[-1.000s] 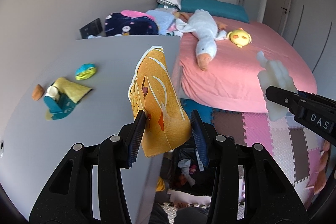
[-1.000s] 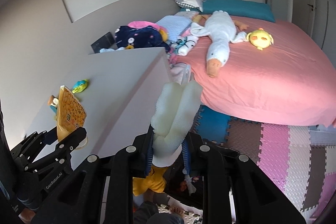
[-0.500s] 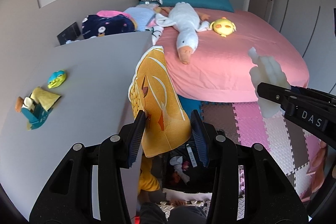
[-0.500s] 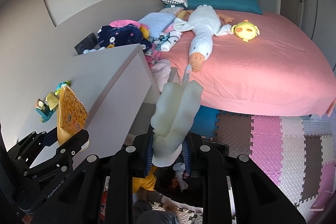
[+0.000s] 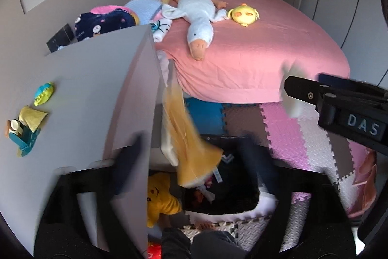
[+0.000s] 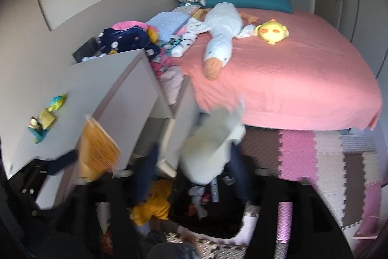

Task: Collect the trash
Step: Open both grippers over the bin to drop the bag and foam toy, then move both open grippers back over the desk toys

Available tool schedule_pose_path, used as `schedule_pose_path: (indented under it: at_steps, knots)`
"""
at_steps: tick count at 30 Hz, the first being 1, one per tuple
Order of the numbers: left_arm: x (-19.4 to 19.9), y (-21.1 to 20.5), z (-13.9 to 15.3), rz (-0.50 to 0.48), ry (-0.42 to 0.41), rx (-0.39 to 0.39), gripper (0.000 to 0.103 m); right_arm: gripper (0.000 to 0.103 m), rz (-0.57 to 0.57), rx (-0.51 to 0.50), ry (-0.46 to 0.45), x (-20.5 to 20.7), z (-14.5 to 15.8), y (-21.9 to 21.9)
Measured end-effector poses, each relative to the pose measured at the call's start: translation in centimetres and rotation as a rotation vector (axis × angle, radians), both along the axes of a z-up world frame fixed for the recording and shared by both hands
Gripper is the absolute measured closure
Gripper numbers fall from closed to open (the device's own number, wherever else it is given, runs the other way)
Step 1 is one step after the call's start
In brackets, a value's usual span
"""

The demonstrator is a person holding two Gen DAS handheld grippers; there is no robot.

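My left gripper (image 5: 192, 157) fills the bottom of its view, fingers spread wide. The orange snack bag (image 5: 191, 145) hangs blurred in the gap between them, and neither pad seems to touch it. Directly below it is the open black trash bin (image 5: 245, 200), with scraps already inside and a yellow plush (image 5: 162, 196) just to its left.

My right gripper (image 6: 192, 169) is also spread. The white foam piece (image 6: 206, 157) shows as a smear between its fingers, above the same bin; I cannot tell whether a pad touches it.

The grey cabinet (image 5: 97, 89) takes up the left of the frame, with small toys (image 5: 43, 94) near its left edge. The foam floor mat (image 5: 291, 132) runs off to the right. Further back is the pink bed (image 5: 254, 52), with a goose plush (image 5: 198, 16) and a yellow chick toy (image 5: 243, 15) lying near the pillows at upper centre.
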State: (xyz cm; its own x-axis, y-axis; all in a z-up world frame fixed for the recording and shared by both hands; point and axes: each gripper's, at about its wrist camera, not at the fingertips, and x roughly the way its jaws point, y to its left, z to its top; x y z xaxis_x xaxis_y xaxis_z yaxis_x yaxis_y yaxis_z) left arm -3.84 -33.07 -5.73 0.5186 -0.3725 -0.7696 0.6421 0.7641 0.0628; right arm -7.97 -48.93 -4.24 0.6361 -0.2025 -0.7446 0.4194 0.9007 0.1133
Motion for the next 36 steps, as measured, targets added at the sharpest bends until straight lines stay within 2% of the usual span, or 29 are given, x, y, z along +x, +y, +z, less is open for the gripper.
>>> schedule_pose_path:
  at_steps: [1, 3, 12, 15, 17, 25, 36]
  knots:
    - [-0.2, 0.0, 0.2, 0.001, -0.037, 0.008, 0.006, 0.02, -0.004, -0.015, 0.0, 0.0, 0.1, 0.0]
    - [-0.2, -0.1, 0.1, 0.006, -0.059, 0.038, 0.006, 0.017, -0.014, -0.031, 0.01, 0.1, 0.1, -0.1]
    - [0.7, 1.9, 0.1, 0.044, -0.035, 0.023, 0.006, 0.016, -0.024, -0.031, 0.035, 1.0, -0.5, 0.4]
    - [0.7, 2.3, 0.3, 0.051, -0.031, 0.012, 0.006, 0.015, -0.034, -0.003, 0.019, 1.0, -0.3, 0.4]
    - [0.8, 2.8, 0.5, 0.059, -0.033, 0.003, 0.006, 0.013, -0.014, 0.029, -0.001, 1.0, -0.1, 0.5]
    - [1.5, 5.0, 1.4, 0.105, -0.04, -0.026, 0.006, 0.013, 0.038, 0.052, -0.019, 2.1, 0.3, 2.4]
    - [3.0, 9.6, 1.9, 0.196, -0.044, -0.045, 0.006, 0.013, 0.109, -0.007, -0.041, 4.6, 1.0, 7.2]
